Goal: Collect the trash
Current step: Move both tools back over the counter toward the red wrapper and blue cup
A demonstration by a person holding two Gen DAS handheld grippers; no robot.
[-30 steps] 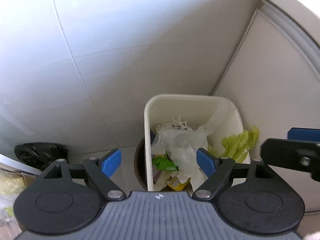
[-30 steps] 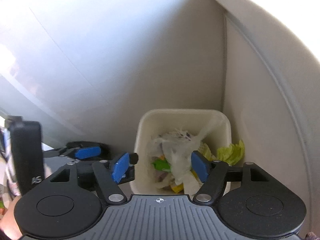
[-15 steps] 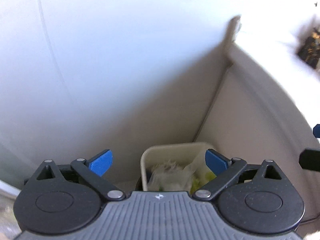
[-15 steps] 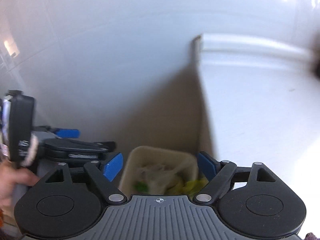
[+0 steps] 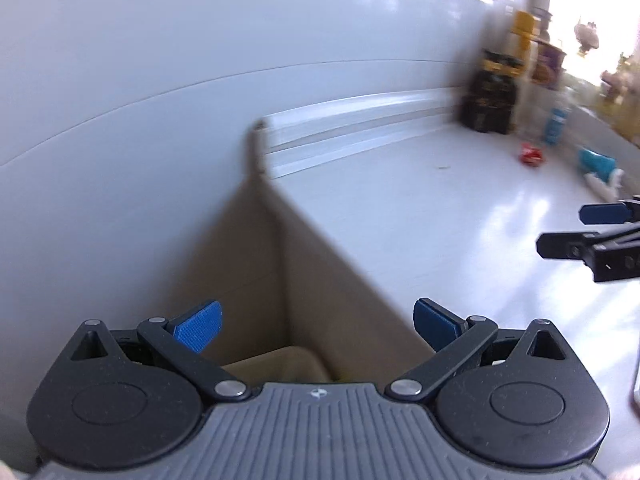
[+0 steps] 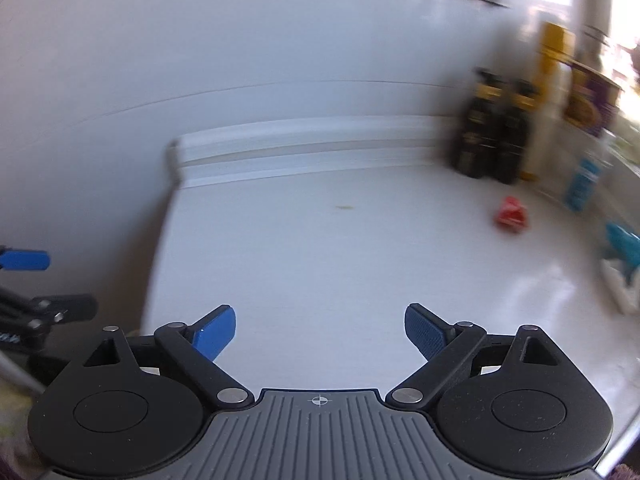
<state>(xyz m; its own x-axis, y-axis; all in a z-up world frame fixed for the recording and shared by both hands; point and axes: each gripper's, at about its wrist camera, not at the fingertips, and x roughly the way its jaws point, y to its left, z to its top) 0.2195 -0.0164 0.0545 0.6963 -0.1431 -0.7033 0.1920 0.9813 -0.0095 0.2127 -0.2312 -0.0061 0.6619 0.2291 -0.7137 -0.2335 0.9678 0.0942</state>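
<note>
A red crumpled wrapper [image 6: 512, 220] lies on the white countertop [image 6: 320, 248] at the far right, also visible in the left wrist view as the red wrapper [image 5: 531, 154]. A teal packet [image 6: 622, 246] lies nearer, at the right edge. Only the far cream rim of the trash bin [image 5: 280, 362] shows, low between the left fingers, beside the cabinet's side. My left gripper [image 5: 318, 326] is wide open and holds nothing. My right gripper [image 6: 320, 334] hovers above the counter's near edge; its jaws are opening with nothing between them.
Dark bottles [image 6: 492, 144] and a tall yellow container [image 6: 554, 64] stand at the counter's back right against the wall. A blue carton [image 6: 582, 184] stands beside them. A tiny green scrap [image 6: 344, 207] lies mid-counter. The left gripper [image 6: 40, 284] appears at the left edge.
Both grippers rose away from the bin and swung right toward the counter. The bin's contents dropped out of view. Both pairs of jaws spread wider.
</note>
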